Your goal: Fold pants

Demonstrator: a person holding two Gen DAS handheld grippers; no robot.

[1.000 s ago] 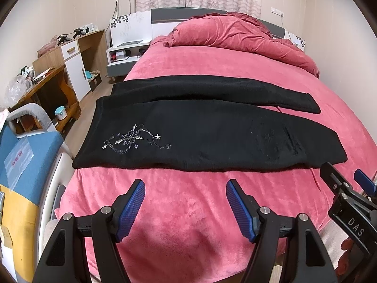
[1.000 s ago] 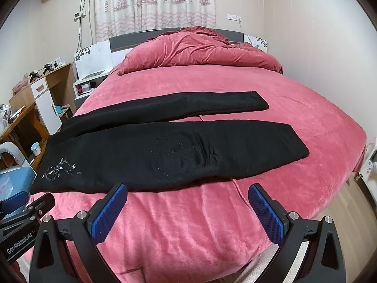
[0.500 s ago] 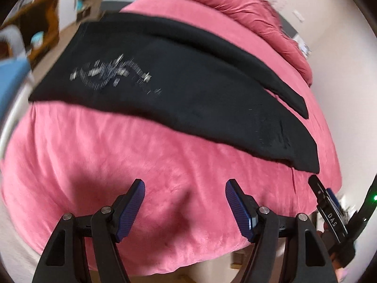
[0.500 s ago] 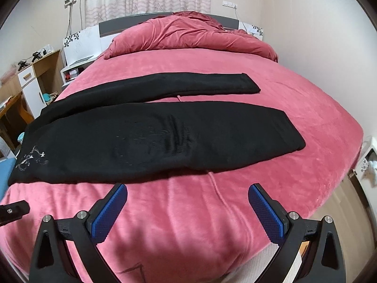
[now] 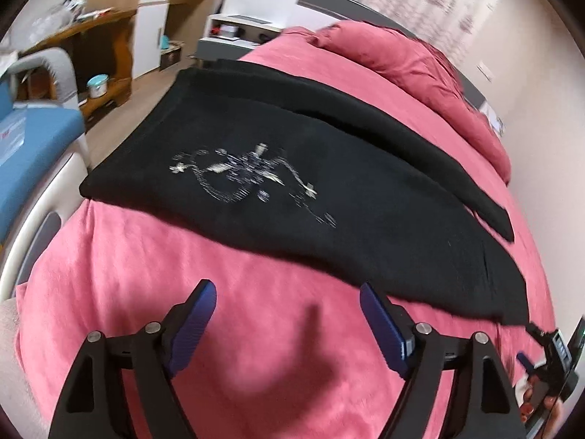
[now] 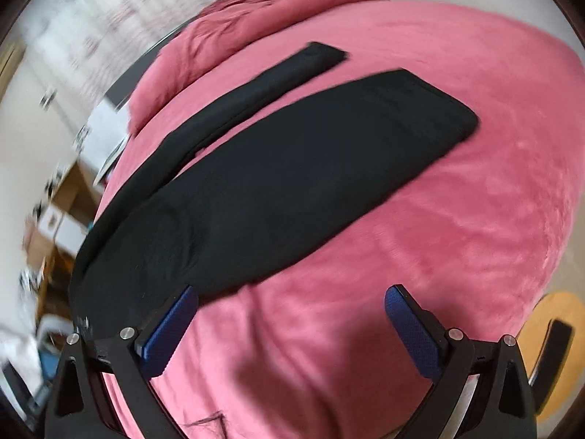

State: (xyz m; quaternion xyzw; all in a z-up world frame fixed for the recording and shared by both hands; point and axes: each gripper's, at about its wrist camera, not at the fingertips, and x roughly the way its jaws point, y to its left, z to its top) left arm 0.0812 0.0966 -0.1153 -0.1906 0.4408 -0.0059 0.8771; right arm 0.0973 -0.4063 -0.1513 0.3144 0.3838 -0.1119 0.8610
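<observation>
Flat black pants point(image 5: 329, 190), fuzzy pink bedspread point(image 5: 219, 311)

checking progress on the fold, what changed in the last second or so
Both grippers moved in low toward the near edge of the black pants: the left gripper by the embroidered end, the right gripper by the leg end. Nothing was gripped; both remain open. The pants lie unmoved on the pink bed.

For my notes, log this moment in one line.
left gripper open, empty | right gripper open, empty | black pants flat, unfolded on pink bed

pink bed point(image 5: 219, 278) | wooden desk point(image 5: 109, 36) | blue seat point(image 5: 33, 139)
</observation>
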